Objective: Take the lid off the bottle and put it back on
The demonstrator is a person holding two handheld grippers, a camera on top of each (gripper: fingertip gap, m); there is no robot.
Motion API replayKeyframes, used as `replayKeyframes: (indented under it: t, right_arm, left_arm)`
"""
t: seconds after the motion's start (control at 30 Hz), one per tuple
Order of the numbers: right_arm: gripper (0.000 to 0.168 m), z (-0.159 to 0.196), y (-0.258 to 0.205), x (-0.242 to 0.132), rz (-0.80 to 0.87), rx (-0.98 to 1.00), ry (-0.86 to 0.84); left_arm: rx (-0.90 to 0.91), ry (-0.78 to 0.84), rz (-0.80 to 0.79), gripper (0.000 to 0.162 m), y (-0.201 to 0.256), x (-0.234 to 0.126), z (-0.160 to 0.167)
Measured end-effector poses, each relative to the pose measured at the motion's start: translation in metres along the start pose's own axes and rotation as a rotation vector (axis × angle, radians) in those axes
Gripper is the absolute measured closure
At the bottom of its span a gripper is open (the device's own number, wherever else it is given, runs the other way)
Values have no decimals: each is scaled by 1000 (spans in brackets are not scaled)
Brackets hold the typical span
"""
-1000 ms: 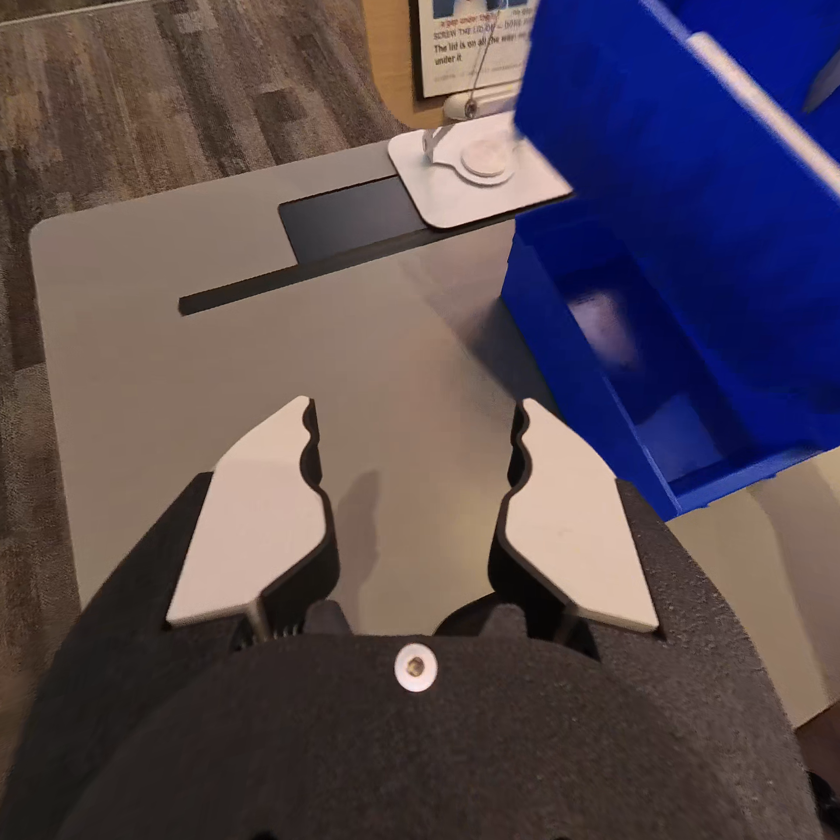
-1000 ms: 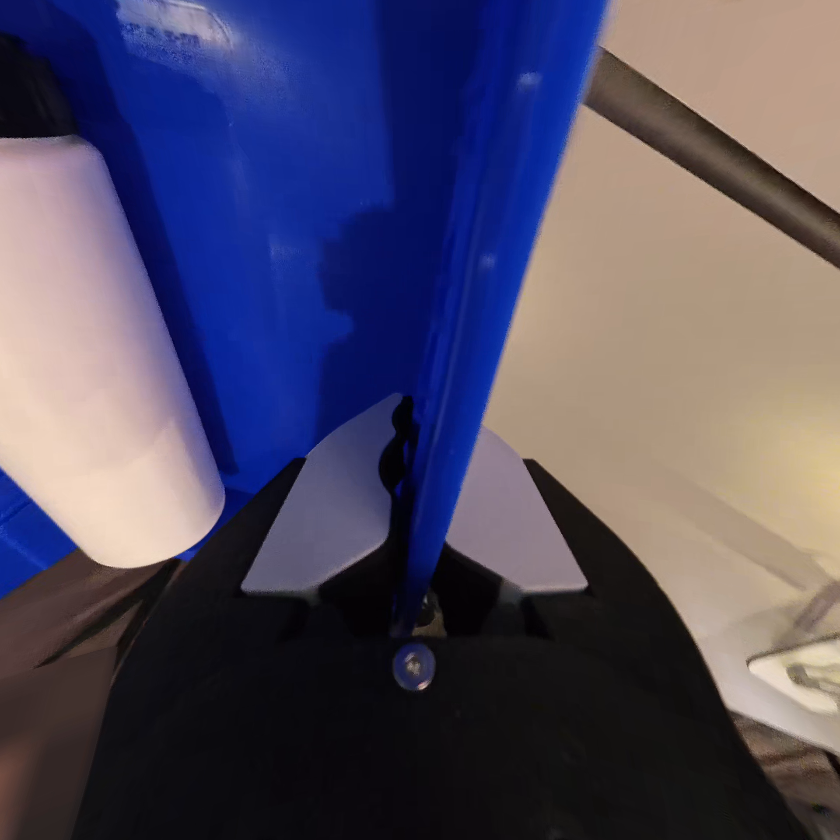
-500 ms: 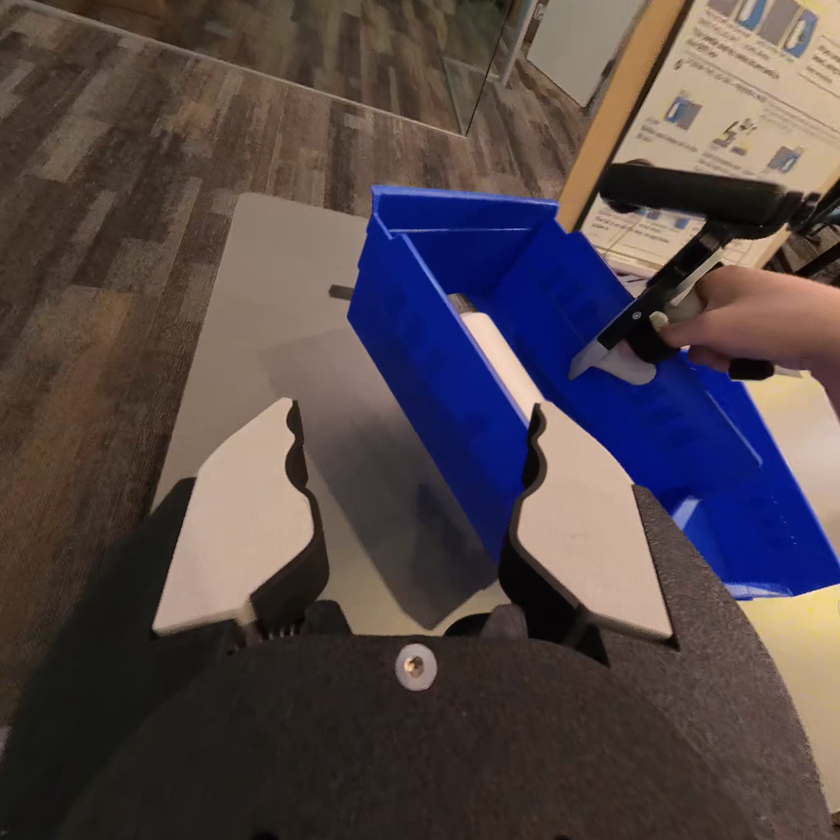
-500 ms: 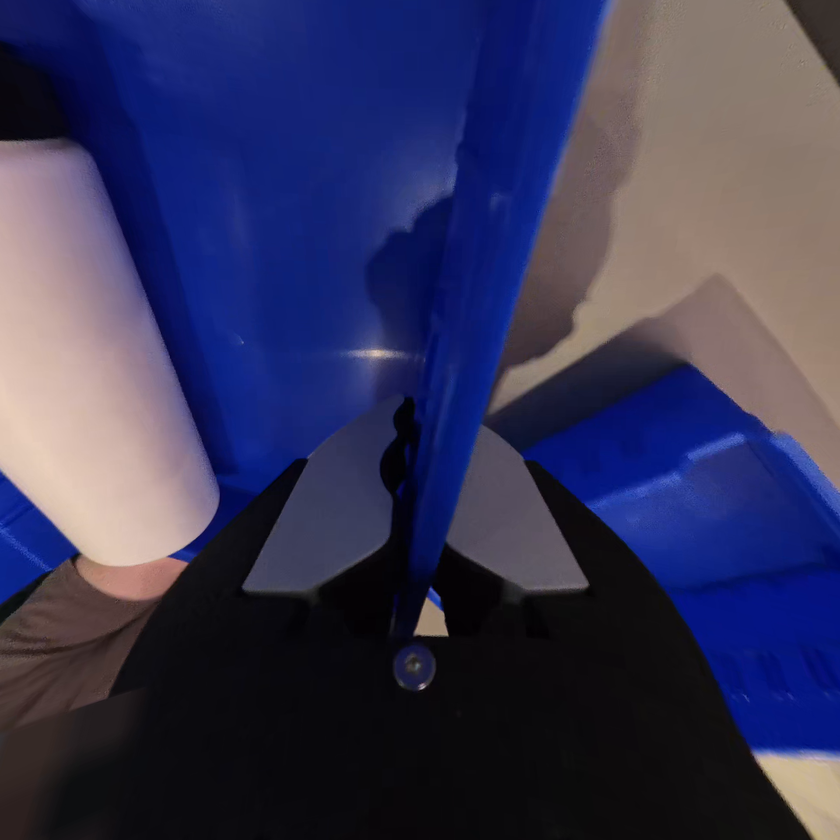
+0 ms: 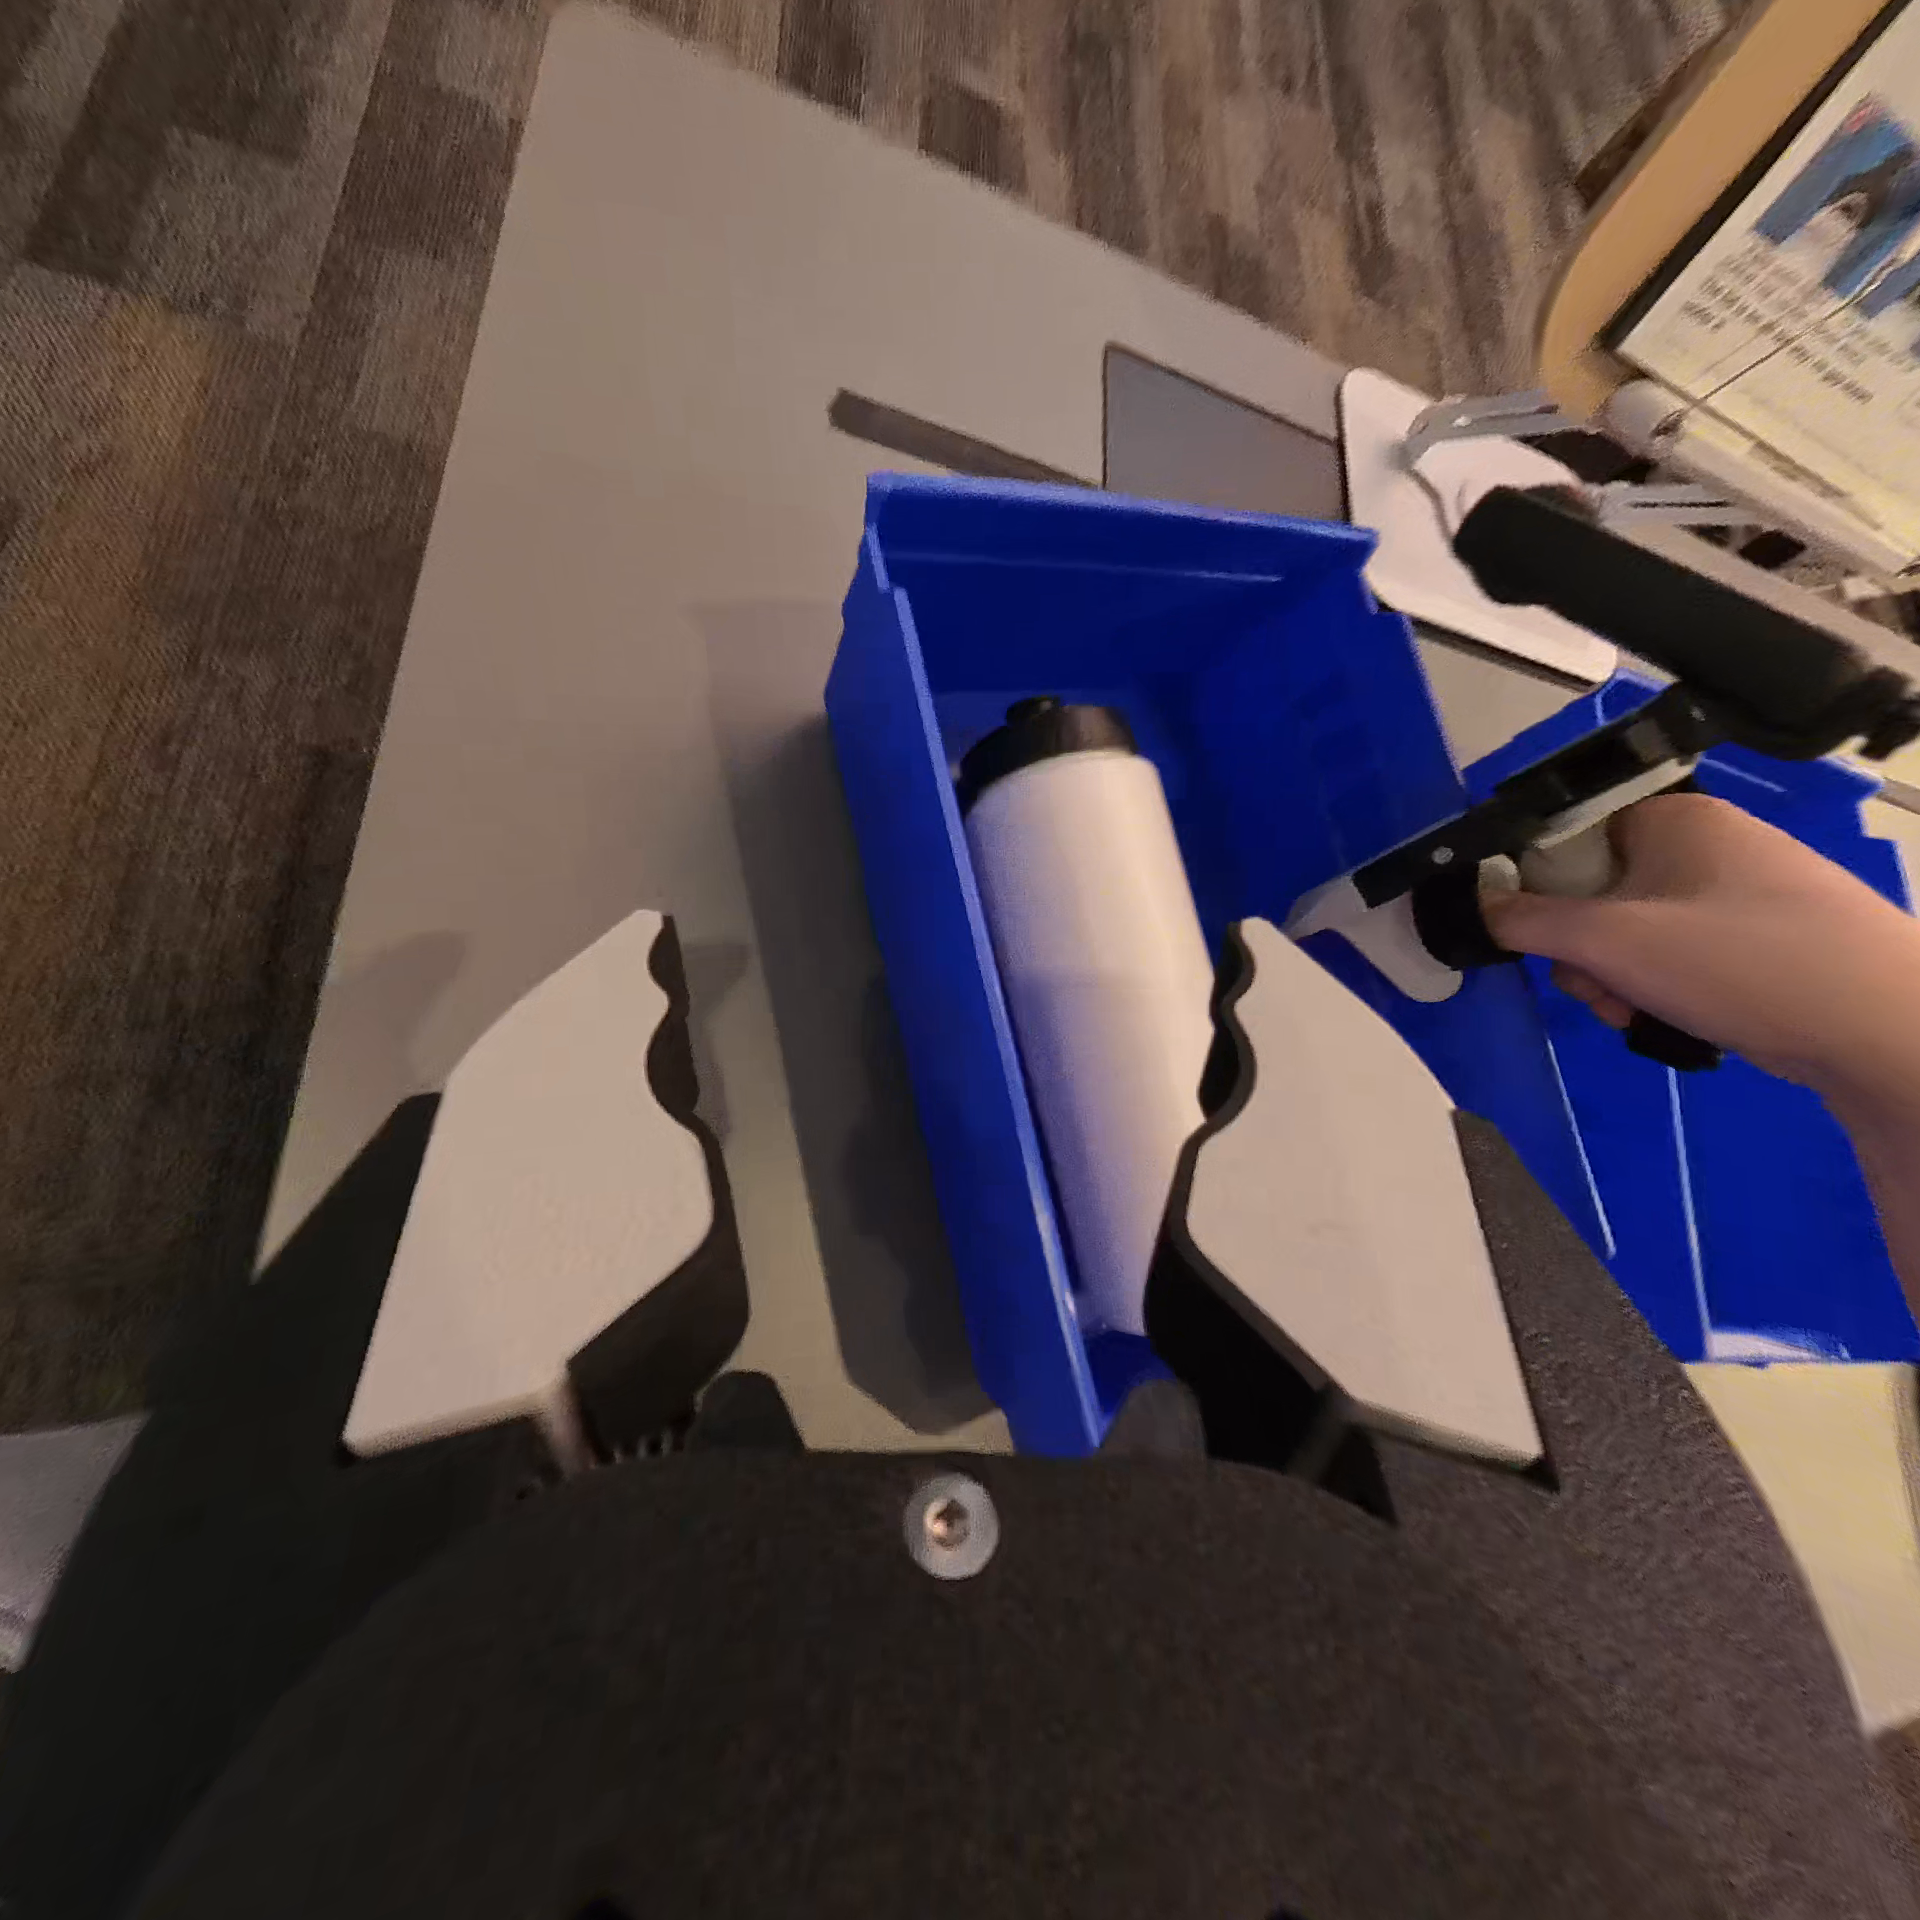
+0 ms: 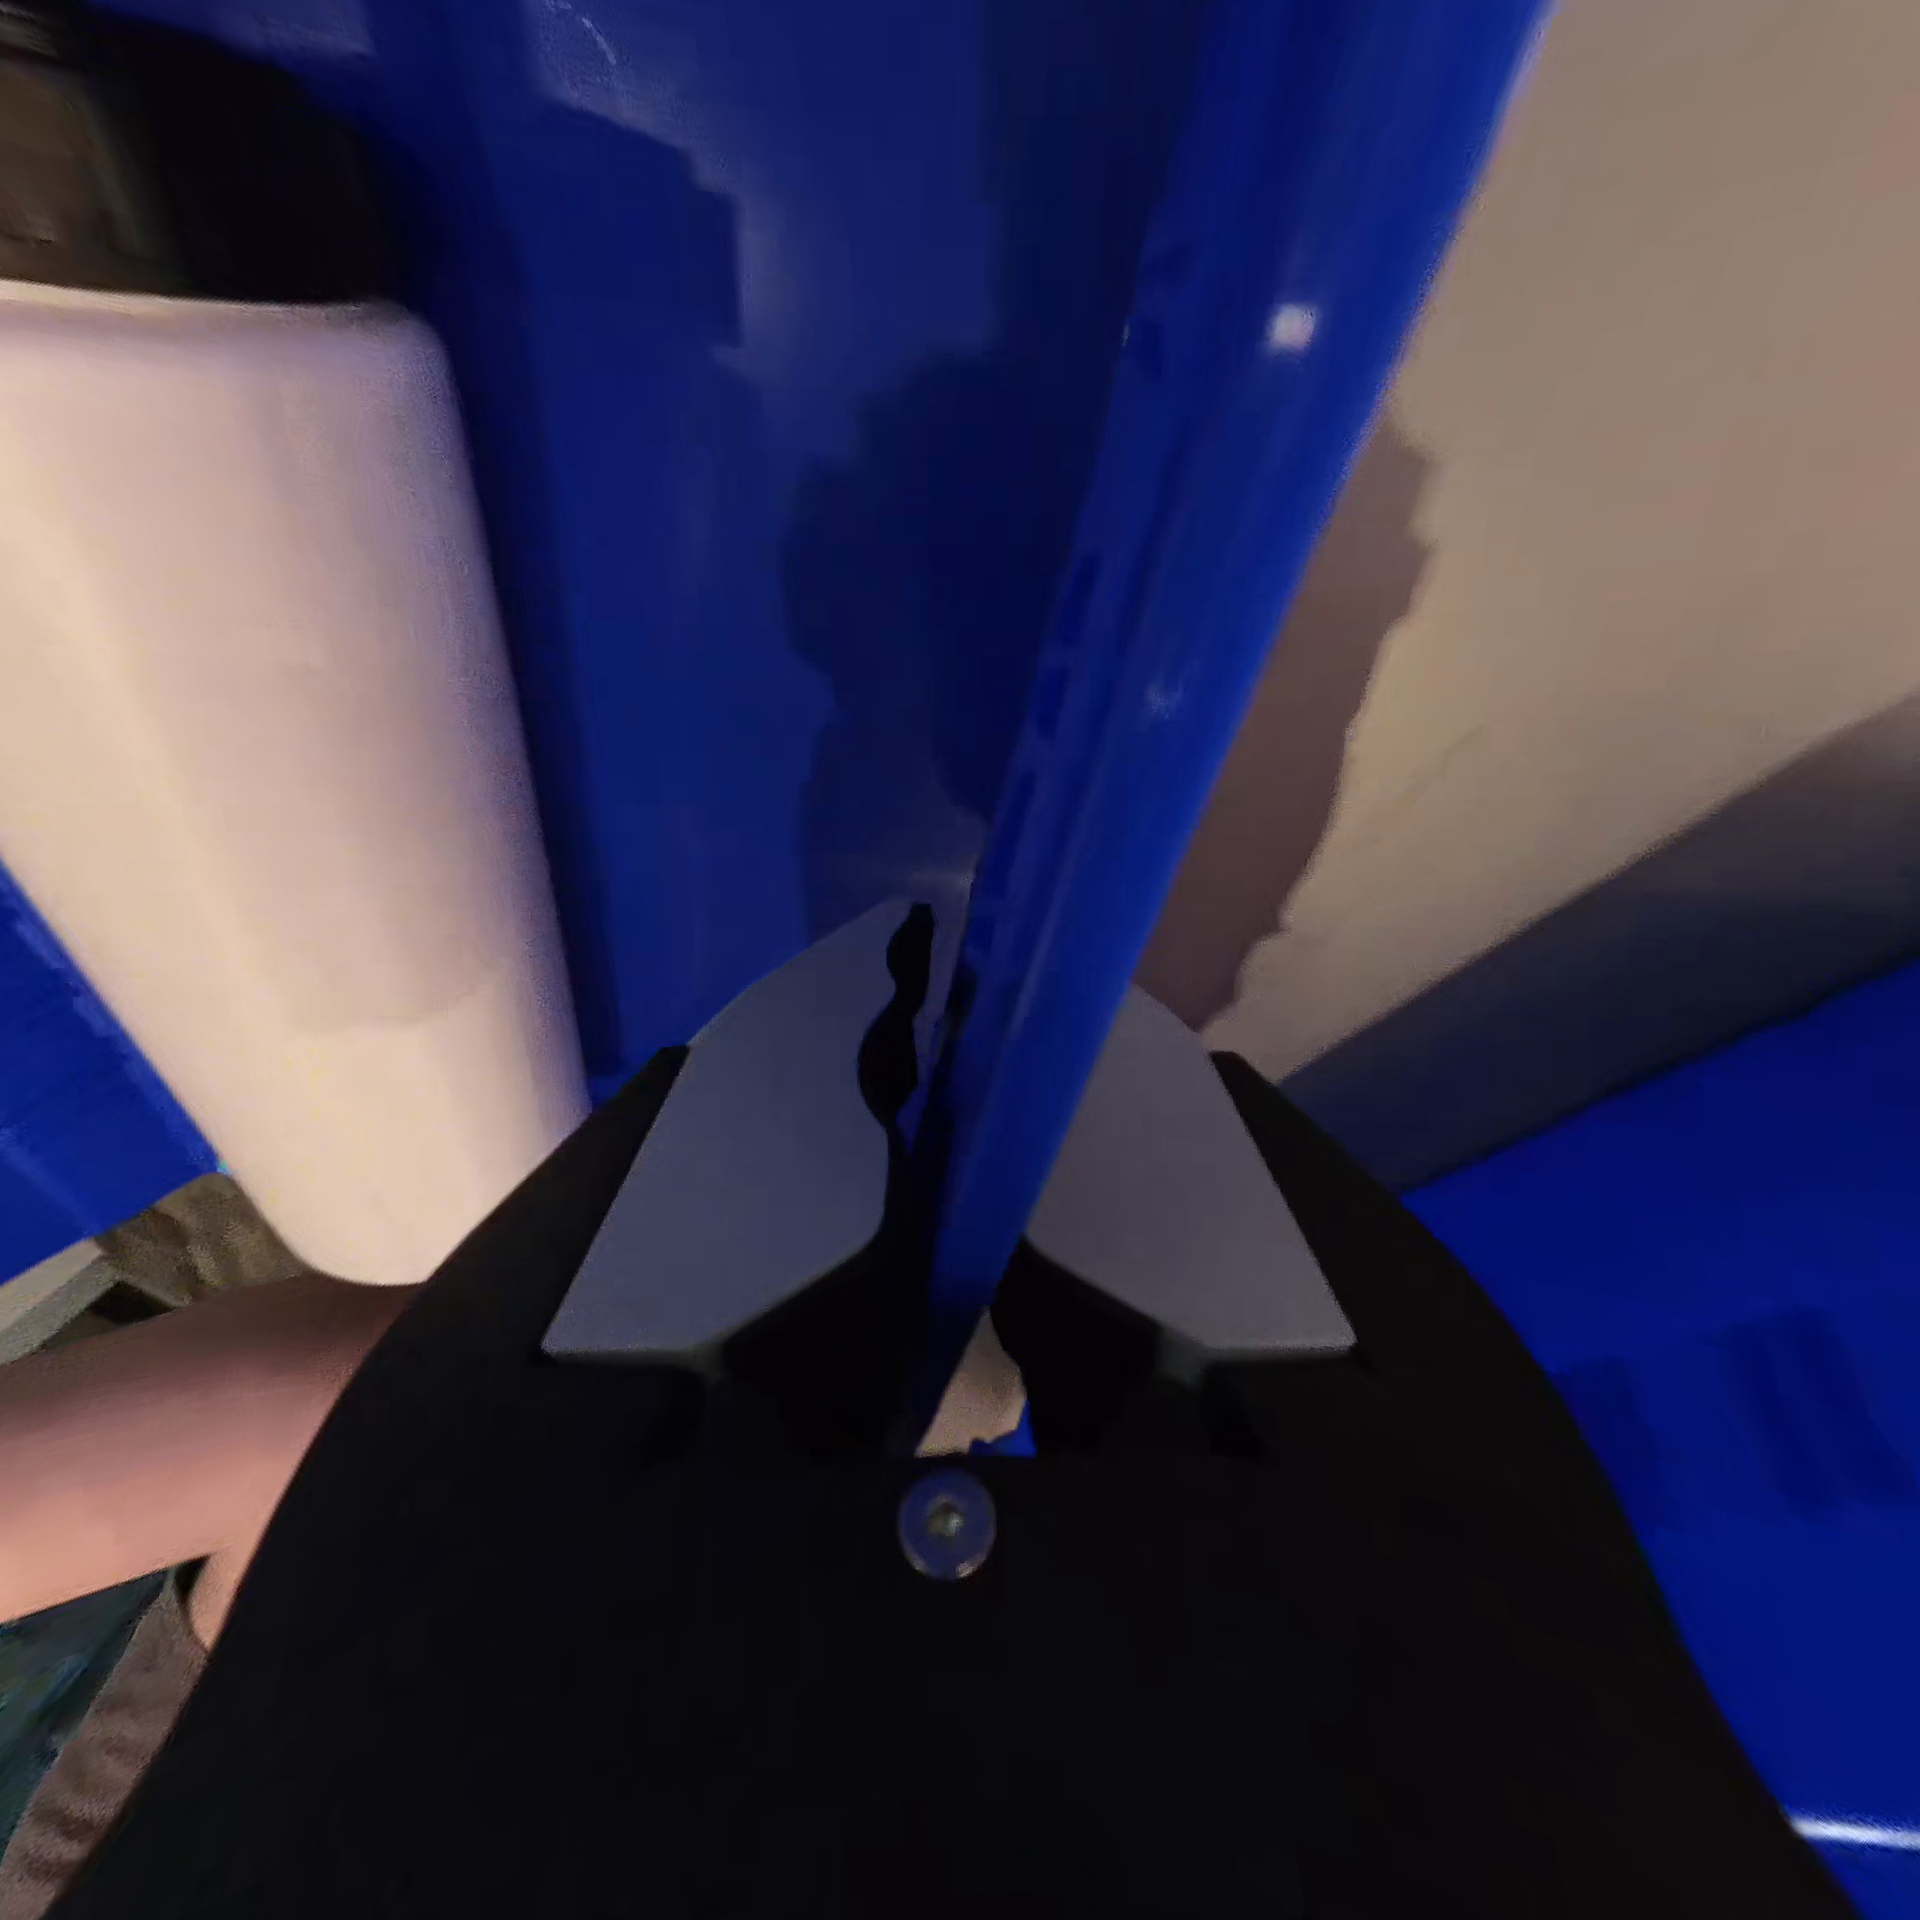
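The right gripper (image 6: 940,1049) pinches the right wall of a blue bin (image 5: 925,935) at frame centre, the left gripper (image 5: 951,1013) gapes empty below, and inside lies the white bottle (image 5: 1091,935), black lid (image 5: 1049,732) on.

White bottle (image 5: 1081,935), seemingly black lid (image 5: 1049,732)

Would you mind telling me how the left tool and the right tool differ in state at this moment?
The left tool is open and holds nothing, while the right tool is shut on the wall of the blue bin. The left tool hovers above the near end of the bin, over the white bottle; the right tool grips the bin's far side wall. Both have pale fingers on black bodies.
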State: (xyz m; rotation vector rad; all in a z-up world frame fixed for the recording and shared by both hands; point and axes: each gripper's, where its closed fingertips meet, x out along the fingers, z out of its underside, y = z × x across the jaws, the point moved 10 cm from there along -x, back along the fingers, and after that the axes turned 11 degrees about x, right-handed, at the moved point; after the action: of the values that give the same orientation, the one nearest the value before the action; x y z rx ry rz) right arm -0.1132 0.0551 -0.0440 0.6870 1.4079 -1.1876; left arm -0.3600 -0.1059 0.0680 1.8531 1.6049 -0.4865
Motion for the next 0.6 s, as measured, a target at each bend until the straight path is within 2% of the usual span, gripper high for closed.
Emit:
replayKeyframes:
  t: [0.1,0.17,0.3,0.4,0.43,0.47,0.5,0.53,0.6]
  right_arm:
    - [147,2,-6,-8,11,-21,16]
    - [140,3,-8,-28,-4,-71,76]
    - [132,23,4,-92,-14,-228,385]
    - [114,60,54,-123,174,-215,486]
    - [110,74,80,-127,276,-152,469]
    - [99,87,106,-129,360,-89,449]
    - [90,98,132,-129,402,-31,436]
    - [89,108,155,-127,418,28,426]
    - [89,125,198,-118,440,116,395]
  left_arm:
    - [-30,-110,32,65,-7,21,8]
    - [-22,-202,28,64,-13,34,16]
    - [5,-368,104,70,-13,56,31]
    - [34,-492,138,72,-8,71,40]
    - [49,-537,141,72,-6,76,43]
    - [72,-582,139,73,-4,80,46]
    - [100,-624,125,74,-2,84,49]
    - [127,-658,109,75,0,88,50]
    - [162,-670,121,98,5,95,48]
